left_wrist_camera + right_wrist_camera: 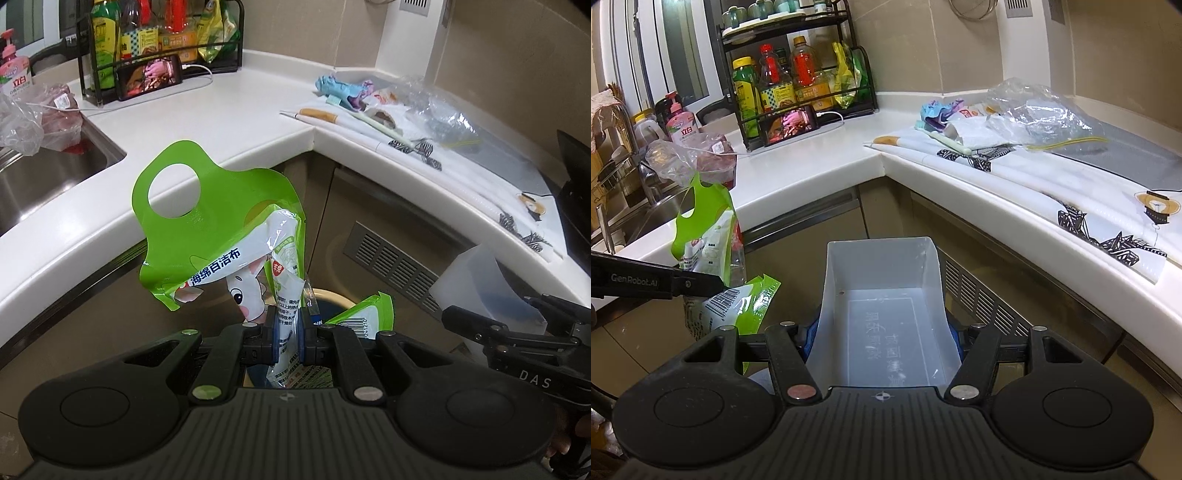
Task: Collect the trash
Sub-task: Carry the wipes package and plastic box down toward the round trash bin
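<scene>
My left gripper (288,338) is shut on a green and white sponge-cloth wrapper (221,236) and holds it upright in front of the counter, above a round bin (332,300) on the floor. The wrapper also shows in the right wrist view (709,229), with the left gripper's arm (646,282) across it. My right gripper (882,345) is shut on an empty translucent white plastic box (882,295), held level, open side up; the box also shows in the left wrist view (480,288). More trash lies on the far counter: a crumpled clear bag (1034,114) and wrappers (945,114).
A white L-shaped counter (236,122) wraps the corner, with a sink (48,177) at left holding a bag of meat (55,114). A black bottle rack (798,81) and a phone (790,123) stand at the back. A printed mat (1071,206) covers the right counter. Cabinet doors with a vent grille (391,266) are below.
</scene>
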Demonstrator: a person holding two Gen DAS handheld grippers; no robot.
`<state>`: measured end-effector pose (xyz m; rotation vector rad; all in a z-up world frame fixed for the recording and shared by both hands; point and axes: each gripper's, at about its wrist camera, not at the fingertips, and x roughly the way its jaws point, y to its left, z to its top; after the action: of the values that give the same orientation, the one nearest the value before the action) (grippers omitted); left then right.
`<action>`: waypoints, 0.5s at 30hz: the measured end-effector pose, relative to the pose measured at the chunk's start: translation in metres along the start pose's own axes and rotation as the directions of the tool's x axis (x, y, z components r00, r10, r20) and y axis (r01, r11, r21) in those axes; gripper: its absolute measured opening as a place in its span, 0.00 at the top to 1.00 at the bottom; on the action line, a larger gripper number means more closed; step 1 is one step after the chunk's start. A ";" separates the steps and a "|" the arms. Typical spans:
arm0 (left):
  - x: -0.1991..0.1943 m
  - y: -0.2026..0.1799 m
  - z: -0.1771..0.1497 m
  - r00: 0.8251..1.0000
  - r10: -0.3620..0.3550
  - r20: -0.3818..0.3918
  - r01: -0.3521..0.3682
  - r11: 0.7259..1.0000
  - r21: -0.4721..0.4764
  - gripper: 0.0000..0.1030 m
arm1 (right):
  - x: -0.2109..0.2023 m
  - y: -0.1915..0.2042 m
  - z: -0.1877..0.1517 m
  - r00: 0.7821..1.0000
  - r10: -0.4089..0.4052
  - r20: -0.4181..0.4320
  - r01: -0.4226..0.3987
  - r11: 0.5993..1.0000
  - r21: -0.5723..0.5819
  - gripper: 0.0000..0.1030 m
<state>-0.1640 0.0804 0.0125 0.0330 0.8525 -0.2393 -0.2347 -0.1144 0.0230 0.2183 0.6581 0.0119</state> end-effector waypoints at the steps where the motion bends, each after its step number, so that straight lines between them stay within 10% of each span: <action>1: 0.001 -0.001 0.000 1.000 0.002 -0.002 -0.002 1.000 0.004 0.91 | 0.002 0.000 0.000 1.000 0.001 -0.003 -0.001 1.000 0.001 0.38; 15: 0.029 -0.009 -0.002 0.997 -0.001 -0.075 0.004 0.999 0.039 0.91 | 0.021 -0.008 -0.004 0.999 -0.003 -0.052 0.004 1.000 0.020 0.38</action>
<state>-0.1488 0.0664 -0.0100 0.0781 0.9223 -0.2588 -0.2209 -0.1195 0.0056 0.2367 0.7103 0.0078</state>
